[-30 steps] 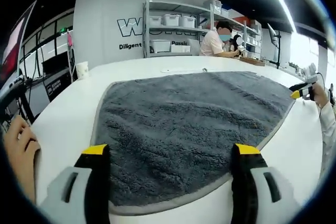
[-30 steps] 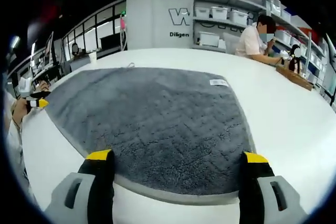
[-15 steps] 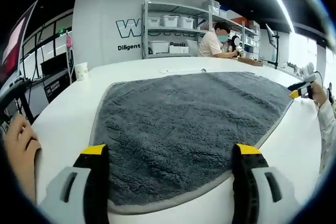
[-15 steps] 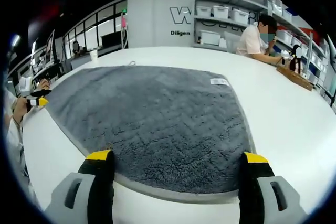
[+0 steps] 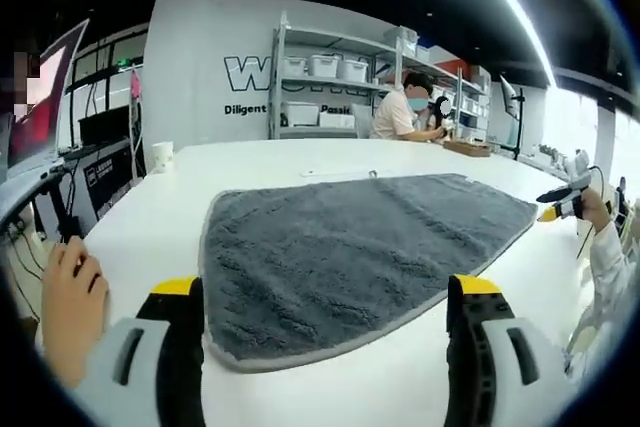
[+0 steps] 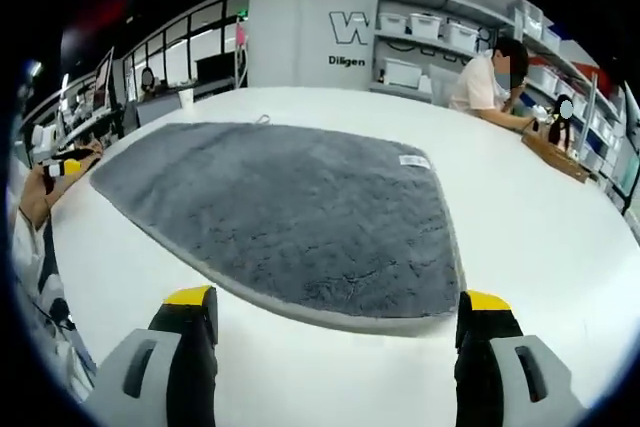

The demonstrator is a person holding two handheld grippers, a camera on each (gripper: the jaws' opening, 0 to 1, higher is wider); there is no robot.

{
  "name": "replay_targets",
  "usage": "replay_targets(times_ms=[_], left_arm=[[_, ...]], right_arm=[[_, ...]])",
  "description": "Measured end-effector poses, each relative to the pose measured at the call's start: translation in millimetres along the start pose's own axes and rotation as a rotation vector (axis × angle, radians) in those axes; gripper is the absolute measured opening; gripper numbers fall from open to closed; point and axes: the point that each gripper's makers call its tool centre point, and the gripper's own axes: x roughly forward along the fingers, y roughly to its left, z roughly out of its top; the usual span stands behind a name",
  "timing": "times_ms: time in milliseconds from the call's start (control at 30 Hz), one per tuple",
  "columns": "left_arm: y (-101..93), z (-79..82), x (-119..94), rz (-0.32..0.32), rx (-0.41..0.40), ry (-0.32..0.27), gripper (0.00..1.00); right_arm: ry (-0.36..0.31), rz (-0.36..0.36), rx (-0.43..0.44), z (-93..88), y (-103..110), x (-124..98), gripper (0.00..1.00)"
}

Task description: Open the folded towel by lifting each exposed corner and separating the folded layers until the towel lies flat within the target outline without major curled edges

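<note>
grey towel (image 5: 350,247) spread flat on the white table (image 5: 150,217).
left gripper (image 5: 325,297) and right gripper (image 6: 335,307) both spread wide, empty, at frame bottom short of the towel's edge.

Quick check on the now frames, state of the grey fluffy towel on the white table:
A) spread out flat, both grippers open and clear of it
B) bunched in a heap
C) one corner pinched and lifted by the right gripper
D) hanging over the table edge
A: the grey fluffy towel lies spread flat on the white table, and the right gripper and left gripper both stand open, short of its near edge.
</note>
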Motion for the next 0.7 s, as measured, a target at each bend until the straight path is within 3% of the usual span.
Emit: replay_targets(times_ms=[233,700], left_arm=[[-5.1,-1.6,-28.6,-0.014,-0.01,-0.011,0.99],[1.4,-5.6,-36.1,-0.015,-0.06,-0.02,0.99]], right_arm=[[-0.035,-0.035,-0.032,3.7,6.5,-31.1,0.99],[-0.025,-0.041,-0.026,-3.3,4.4,-36.2,0.99]])
